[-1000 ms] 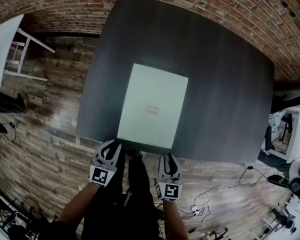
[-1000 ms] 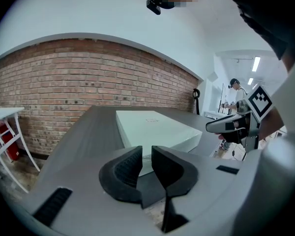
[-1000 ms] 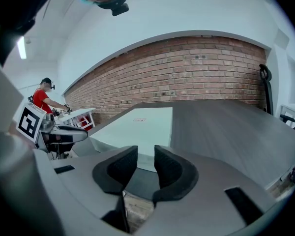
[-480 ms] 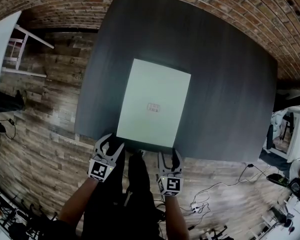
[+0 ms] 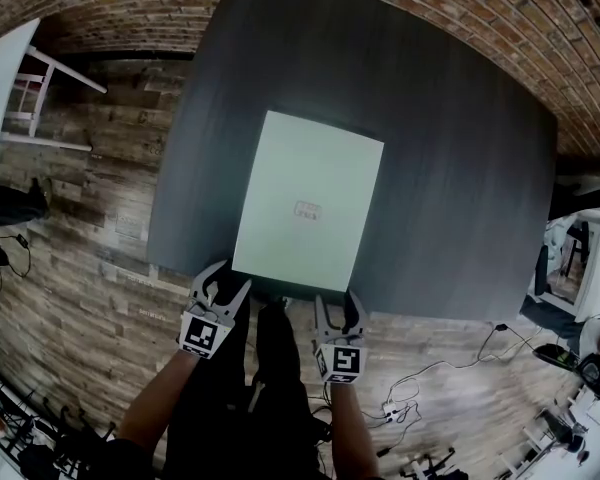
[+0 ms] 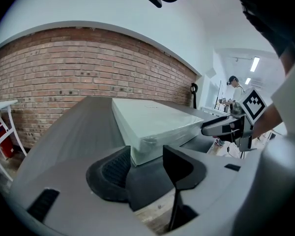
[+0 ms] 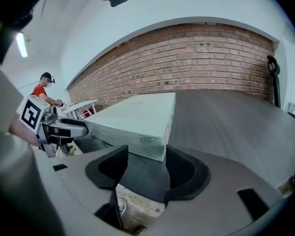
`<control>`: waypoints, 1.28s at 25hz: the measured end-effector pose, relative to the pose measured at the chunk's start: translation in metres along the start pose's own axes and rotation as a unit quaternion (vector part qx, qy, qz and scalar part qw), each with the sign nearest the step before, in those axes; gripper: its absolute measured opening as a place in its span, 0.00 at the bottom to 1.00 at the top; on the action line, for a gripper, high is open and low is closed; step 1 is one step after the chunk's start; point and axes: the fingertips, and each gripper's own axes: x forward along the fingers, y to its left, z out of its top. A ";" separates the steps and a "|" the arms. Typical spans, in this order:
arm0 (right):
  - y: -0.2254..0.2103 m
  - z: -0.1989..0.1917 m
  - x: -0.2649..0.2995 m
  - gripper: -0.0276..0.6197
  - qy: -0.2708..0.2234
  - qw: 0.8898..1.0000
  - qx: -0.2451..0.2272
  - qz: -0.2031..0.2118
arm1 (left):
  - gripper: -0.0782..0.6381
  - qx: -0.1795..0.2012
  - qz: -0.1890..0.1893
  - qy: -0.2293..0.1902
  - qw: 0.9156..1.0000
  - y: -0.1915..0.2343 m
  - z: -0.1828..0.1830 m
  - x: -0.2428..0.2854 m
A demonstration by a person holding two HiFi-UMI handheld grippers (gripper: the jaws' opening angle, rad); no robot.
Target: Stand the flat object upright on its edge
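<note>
— Where's the box?
— On the dark table (image 5: pixel 460 168). The pale green flat box (image 5: pixel 305 208) lies flat by the table's near edge.
— And the tongs?
— The left gripper (image 5: pixel 225 286) and right gripper (image 5: pixel 338 310) are at that table edge. Their jaws have just been opening and stand wide, each framing a near box corner without clamping it.

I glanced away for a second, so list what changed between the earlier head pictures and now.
Both the left gripper and right gripper have just been opening their jaws, which now stand apart at the white box's near corners without pressing it. The box lies flat on the dark table as before, unlifted.
</note>
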 end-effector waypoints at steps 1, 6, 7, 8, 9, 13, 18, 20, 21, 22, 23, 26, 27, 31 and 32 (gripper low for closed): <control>0.000 0.000 0.001 0.41 0.000 1.000 0.000 0.000 | 0.38 0.003 -0.001 0.001 1.000 0.000 -0.001 0.001; -0.001 0.002 0.001 0.41 -0.004 1.000 0.010 -0.001 | 0.38 0.002 -0.008 0.000 1.000 -0.006 0.005 0.003; 0.000 0.003 0.001 0.41 -0.004 1.000 0.009 0.000 | 0.38 0.004 -0.009 0.000 1.000 -0.007 0.005 0.003; 0.001 0.004 0.001 0.41 -0.003 1.000 0.005 0.000 | 0.38 0.009 -0.010 0.001 1.000 -0.007 0.005 0.002; 0.002 0.004 0.000 0.41 -0.003 1.000 0.002 0.000 | 0.38 0.012 -0.012 0.002 1.000 -0.007 0.005 0.001; 0.004 0.009 -0.004 0.41 -0.007 1.000 -0.008 -0.002 | 0.38 0.015 -0.021 0.005 1.000 -0.009 0.011 -0.003; 0.010 0.014 -0.016 0.41 -0.008 1.000 -0.015 0.000 | 0.38 0.018 -0.027 0.007 0.999 -0.012 0.018 -0.014; 0.013 0.018 -0.021 0.41 -0.009 1.000 -0.013 -0.001 | 0.38 0.020 -0.030 0.009 0.999 -0.014 0.022 -0.020; 0.014 0.020 -0.024 0.41 -0.010 1.000 -0.010 -0.001 | 0.38 0.020 -0.032 0.010 0.999 -0.016 0.024 -0.023; 0.016 0.022 -0.028 0.41 -0.011 1.000 -0.008 -0.002 | 0.38 0.018 -0.033 0.010 0.999 -0.017 0.025 -0.027; 0.018 0.024 -0.031 0.41 -0.011 1.000 -0.006 -0.002 | 0.38 0.018 -0.034 0.012 0.999 -0.018 0.027 -0.030; 0.025 0.032 -0.042 0.41 -0.016 1.000 -0.008 -0.002 | 0.38 0.017 -0.030 0.013 0.999 -0.020 0.036 -0.042; 0.026 0.035 -0.045 0.41 -0.019 1.000 -0.009 -0.002 | 0.38 0.016 -0.028 0.011 0.999 -0.020 0.041 -0.046; 0.031 0.051 -0.059 0.41 -0.028 1.000 -0.010 -0.003 | 0.38 0.012 -0.026 0.005 1.000 -0.024 0.054 -0.058; 0.032 0.054 -0.063 0.41 -0.030 1.000 -0.010 -0.003 | 0.38 0.012 -0.027 0.004 1.000 -0.026 0.057 -0.062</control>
